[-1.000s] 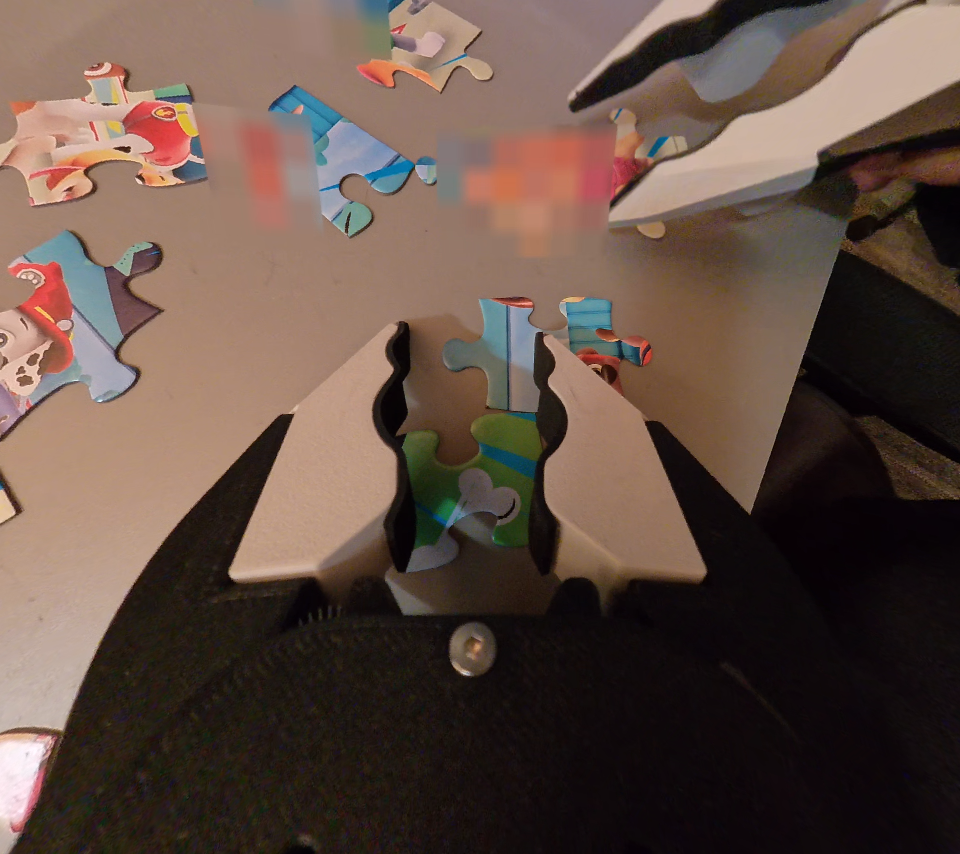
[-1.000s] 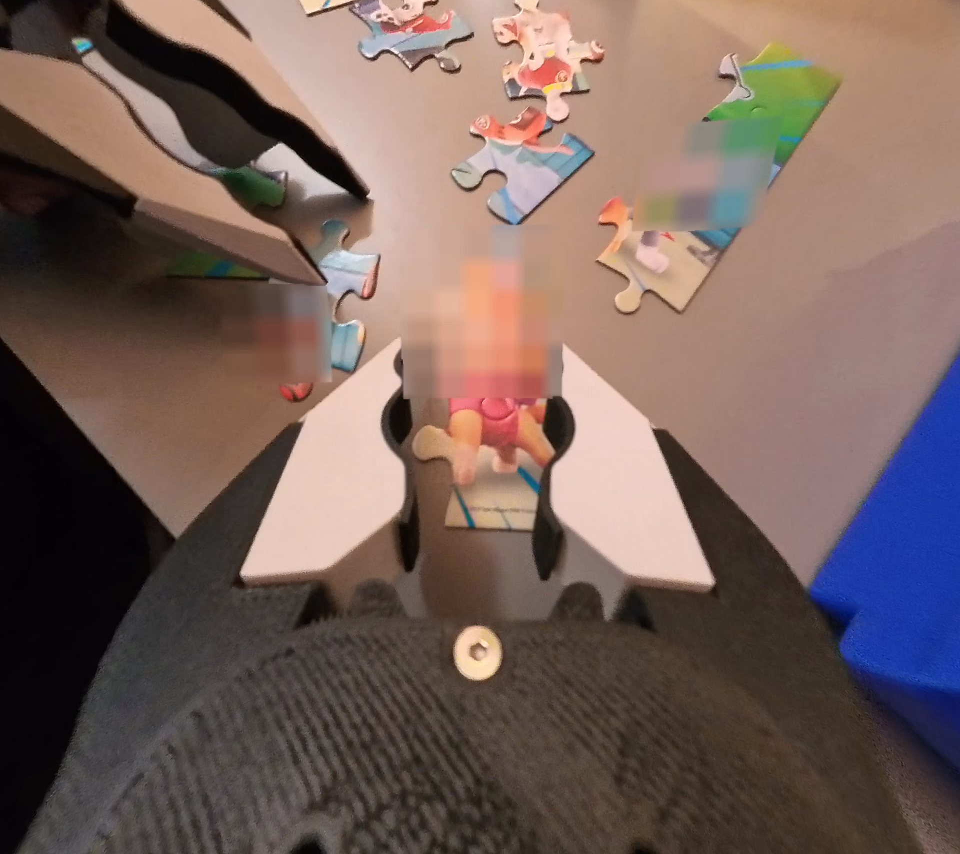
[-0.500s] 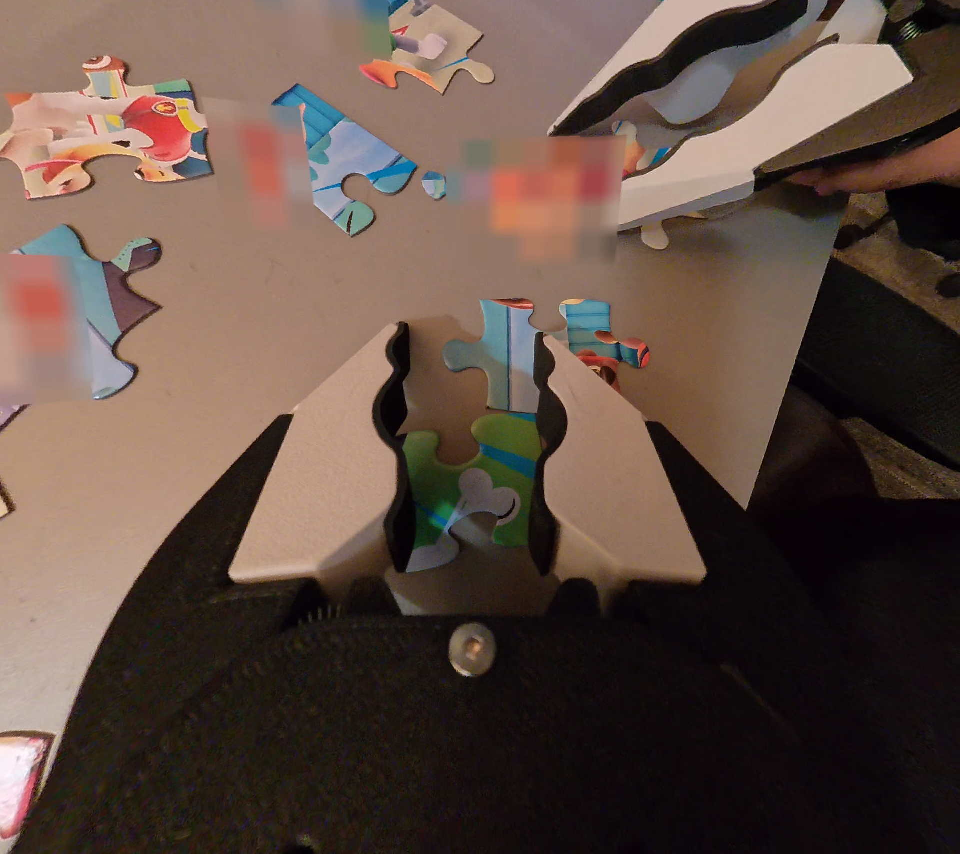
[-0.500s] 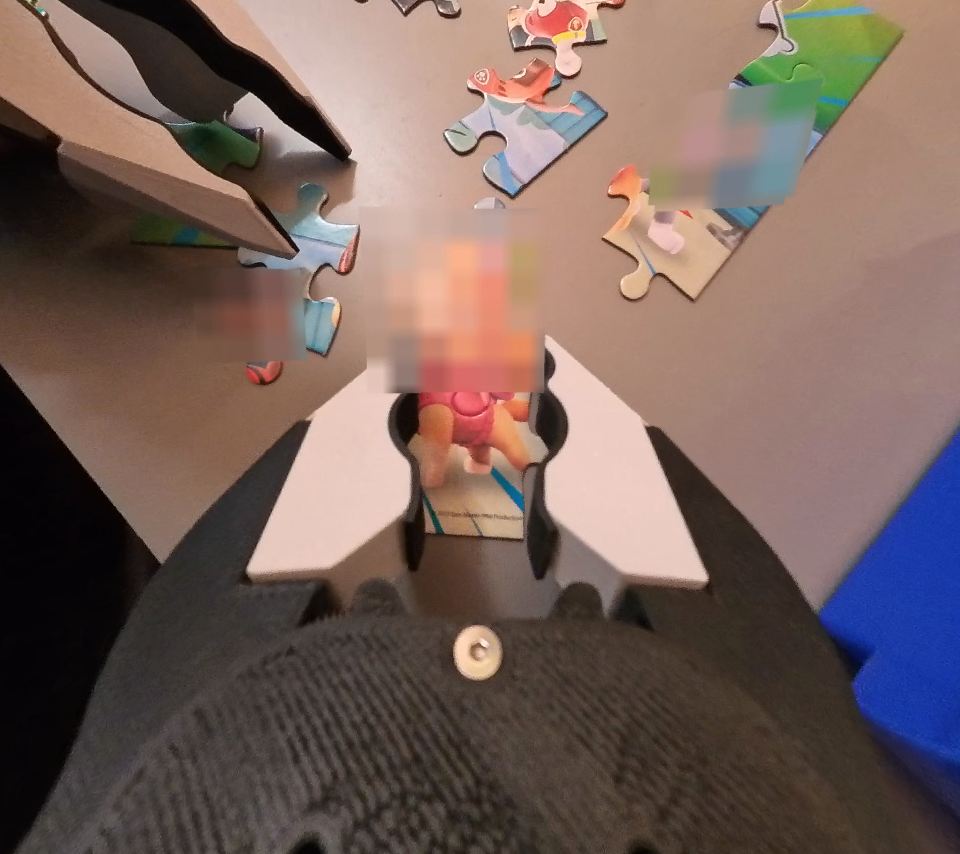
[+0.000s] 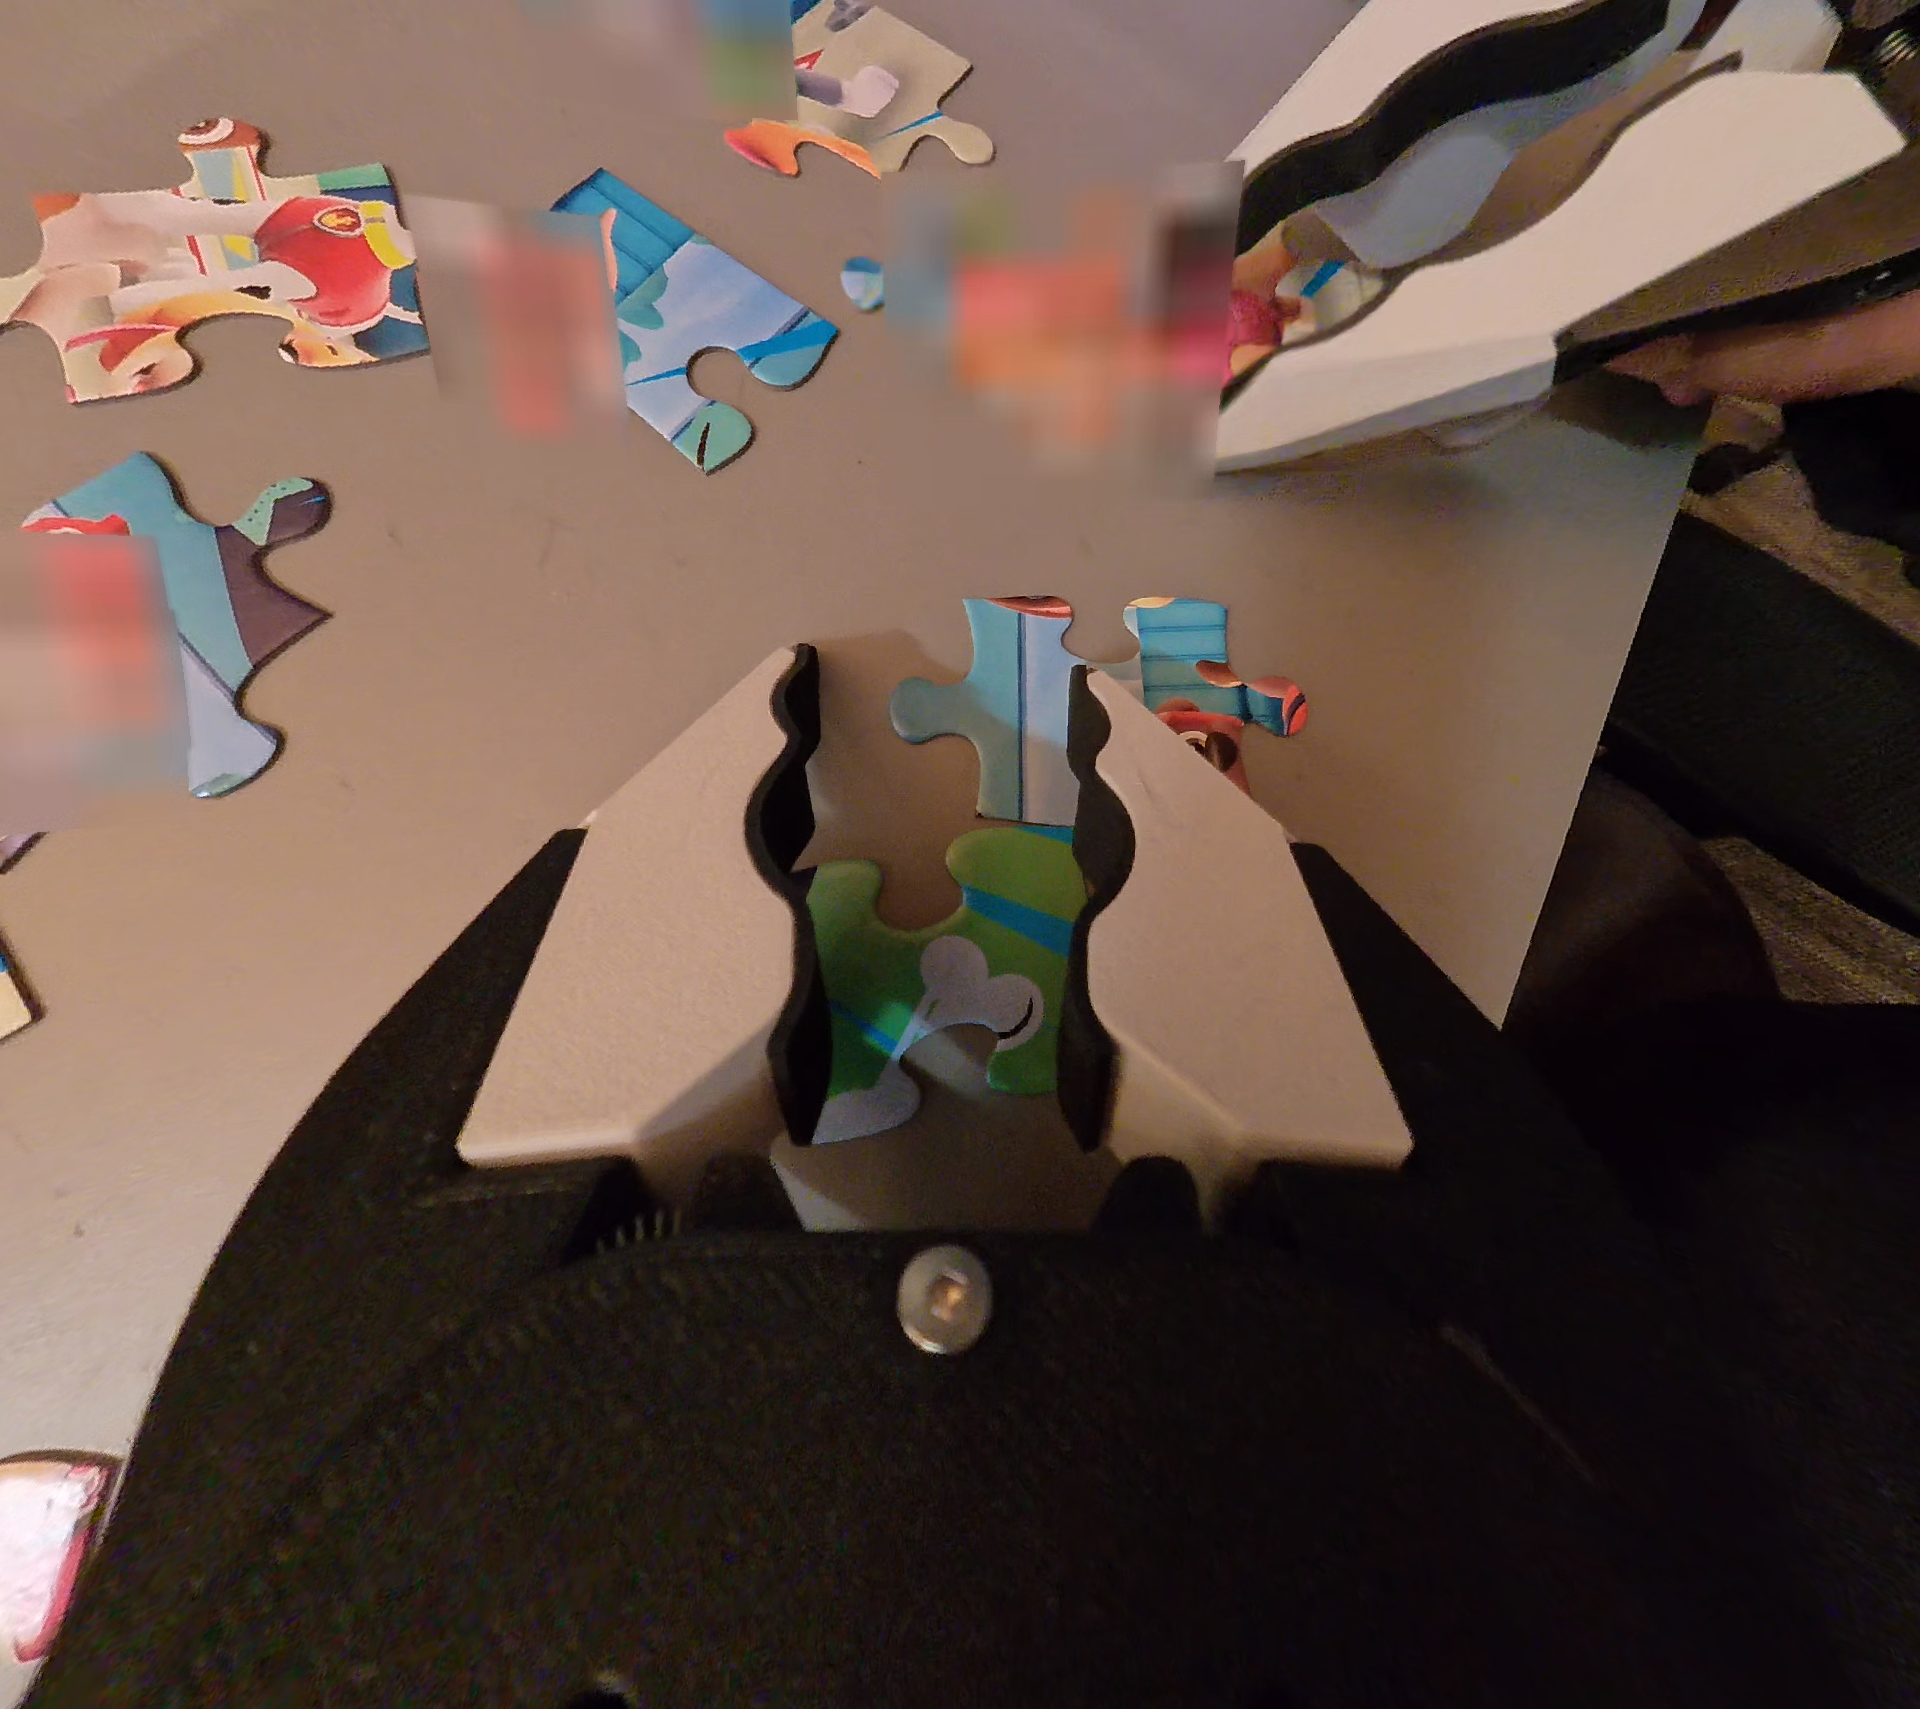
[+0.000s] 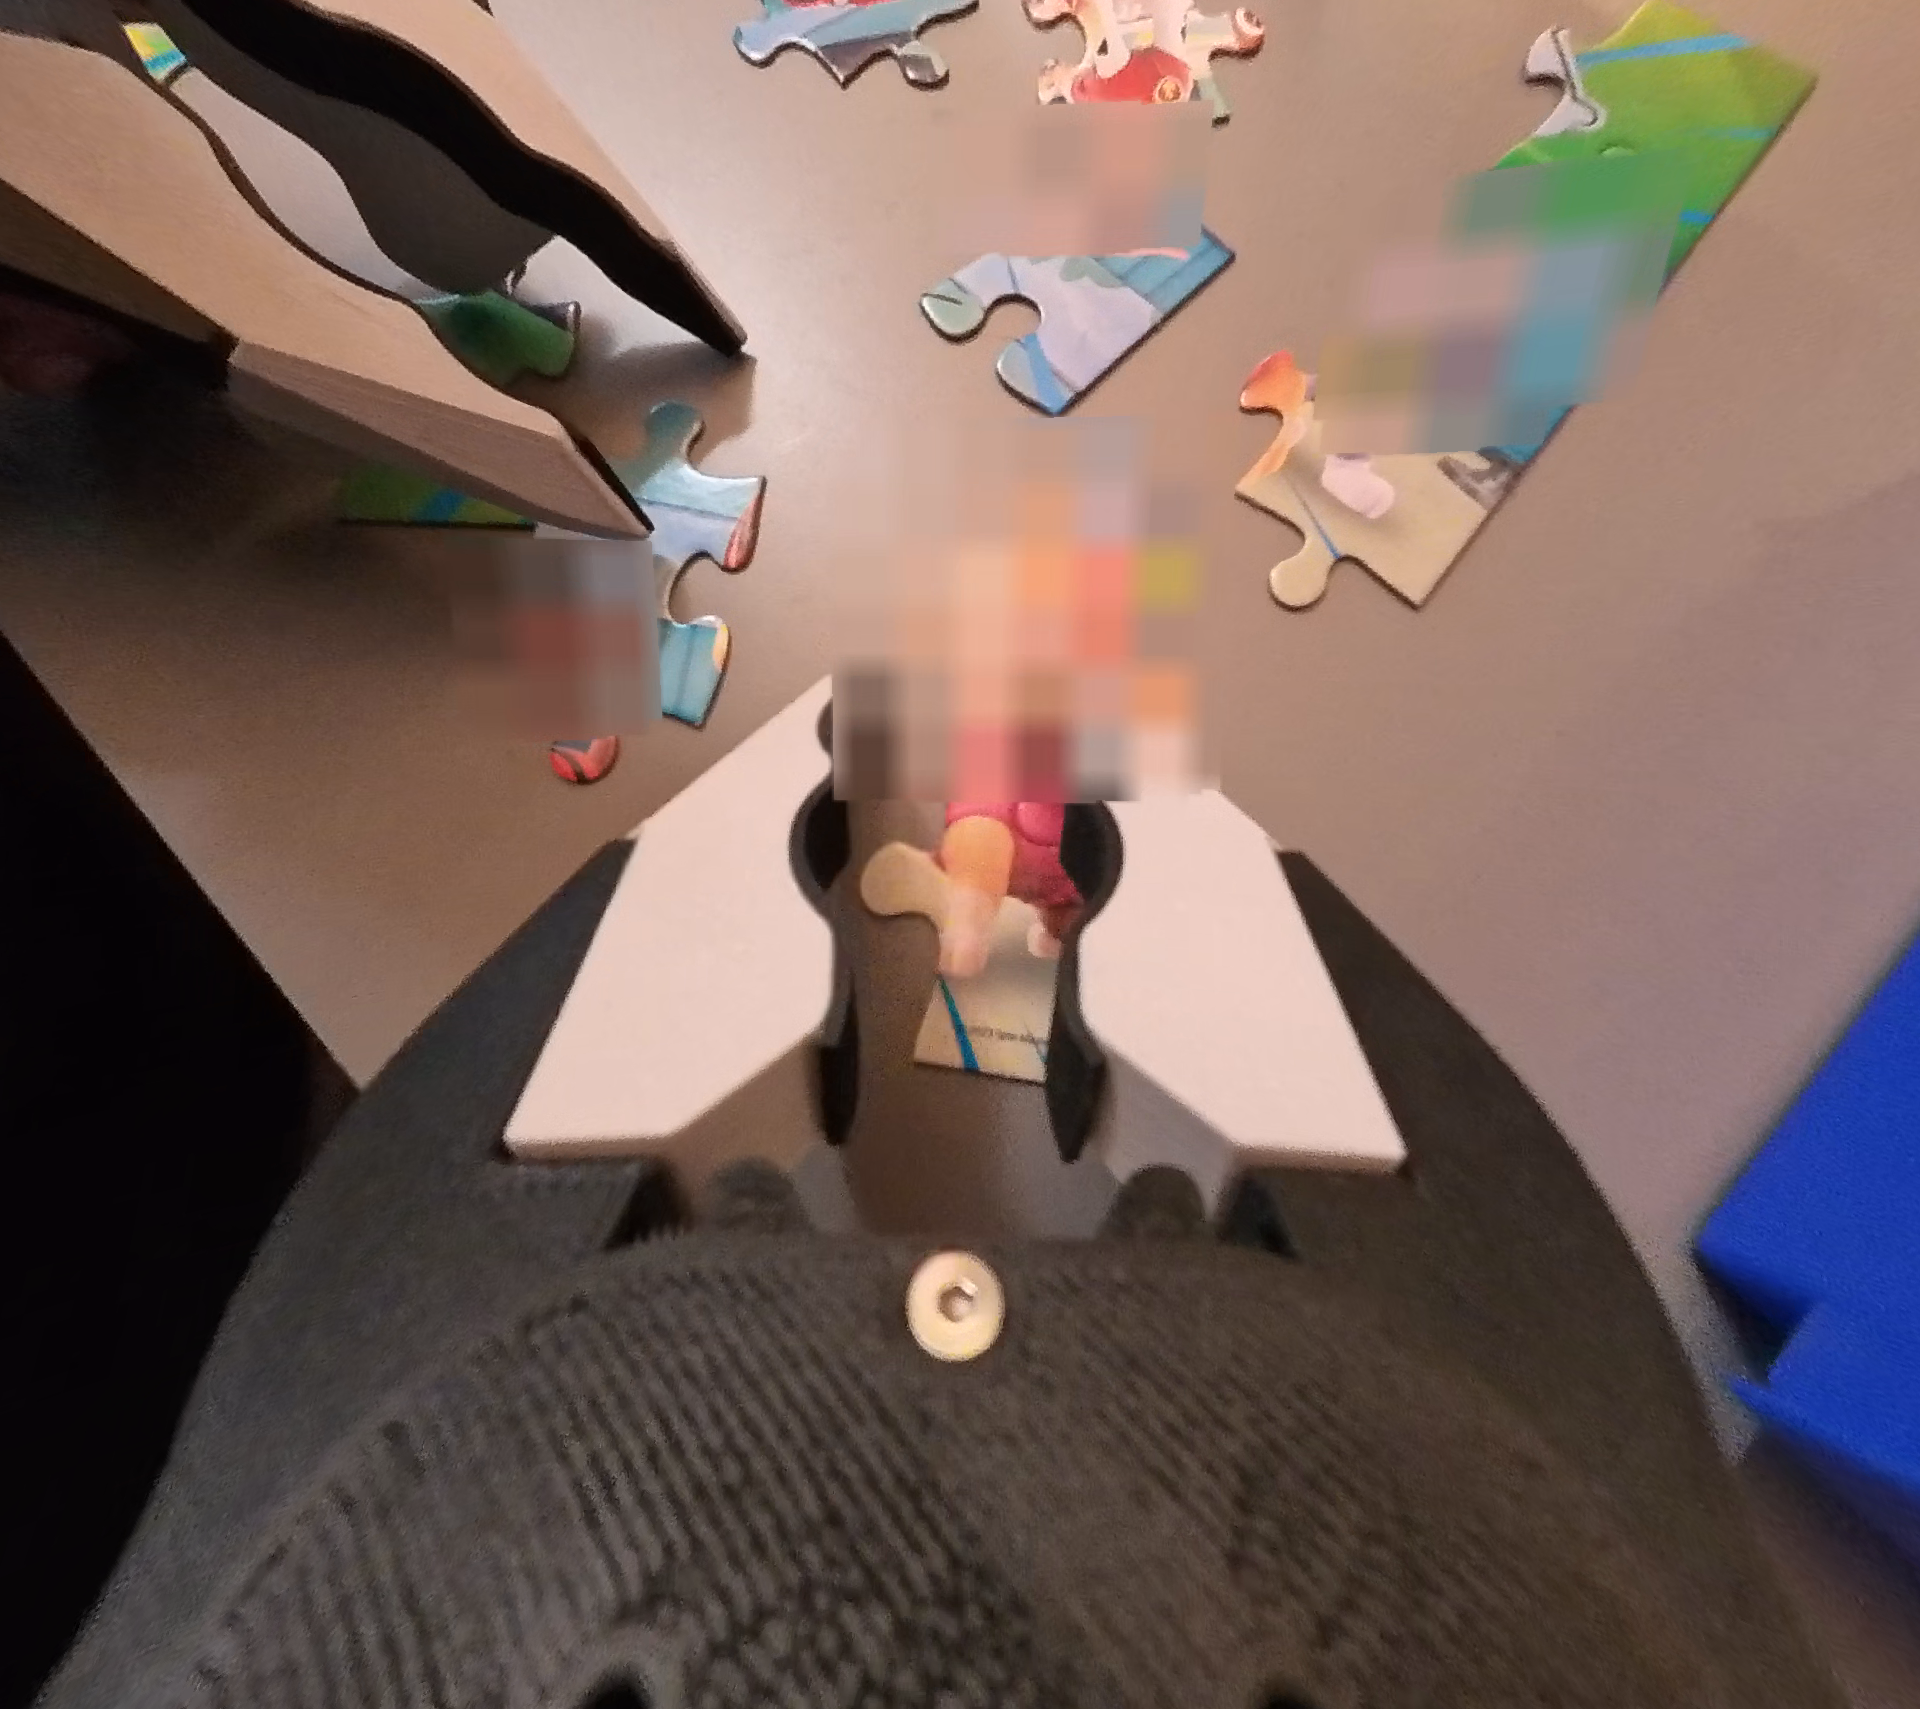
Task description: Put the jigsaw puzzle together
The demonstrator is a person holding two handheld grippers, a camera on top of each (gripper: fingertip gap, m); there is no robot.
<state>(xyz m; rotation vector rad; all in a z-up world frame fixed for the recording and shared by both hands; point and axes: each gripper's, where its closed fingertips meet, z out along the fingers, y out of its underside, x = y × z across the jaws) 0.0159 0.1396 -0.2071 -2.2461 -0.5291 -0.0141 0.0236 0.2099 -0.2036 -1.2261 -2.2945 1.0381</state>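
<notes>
The left gripper fills the lower centre of its own view, its black wavy pads gripping a green puzzle piece. The right gripper reaches in from the upper right of that view, jaws narrowed around a piece; fingers of a hand show beneath it.
</notes>
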